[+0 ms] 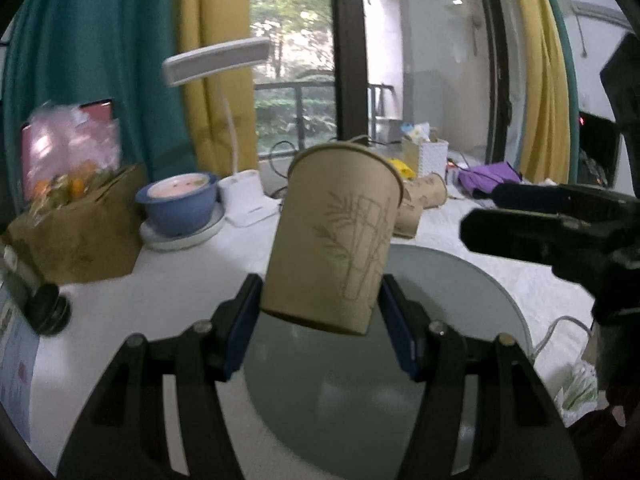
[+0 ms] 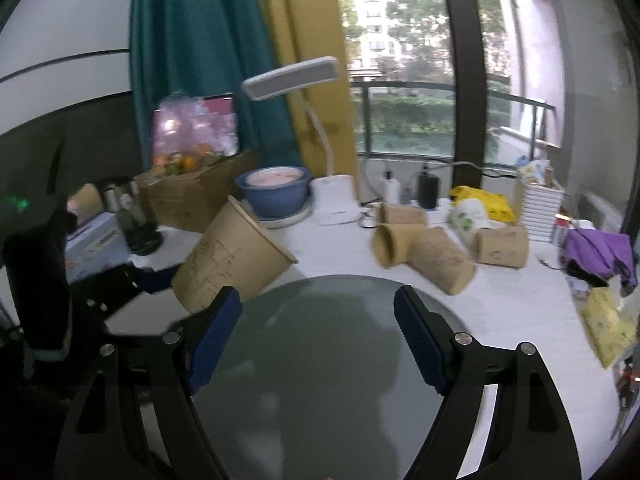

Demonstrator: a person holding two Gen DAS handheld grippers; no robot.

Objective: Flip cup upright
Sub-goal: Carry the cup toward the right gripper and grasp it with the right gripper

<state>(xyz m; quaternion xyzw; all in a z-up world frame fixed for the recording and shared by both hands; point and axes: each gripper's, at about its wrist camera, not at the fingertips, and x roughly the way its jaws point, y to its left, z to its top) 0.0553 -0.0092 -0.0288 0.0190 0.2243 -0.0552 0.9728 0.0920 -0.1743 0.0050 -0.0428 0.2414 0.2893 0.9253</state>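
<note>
My left gripper (image 1: 320, 312) is shut on a brown paper cup (image 1: 336, 232) with a bamboo drawing, gripping it near its base. The cup is lifted above the round grey glass plate (image 1: 460, 300), rim up, tilted slightly. In the right wrist view the same cup (image 2: 234, 256) appears at the left, leaning to the right, held by the left gripper (image 2: 152, 280). My right gripper (image 2: 318, 312) is open and empty above the glass plate (image 2: 320, 360); it shows in the left wrist view at the right edge (image 1: 520, 220).
Several more brown cups (image 2: 424, 252) lie on their sides on the white table behind the plate. A blue bowl (image 2: 276, 192), white desk lamp (image 2: 332, 192), cardboard box (image 2: 188, 196), purple cloth (image 2: 600, 252) and tissue packs (image 2: 608, 328) crowd the table's back and right.
</note>
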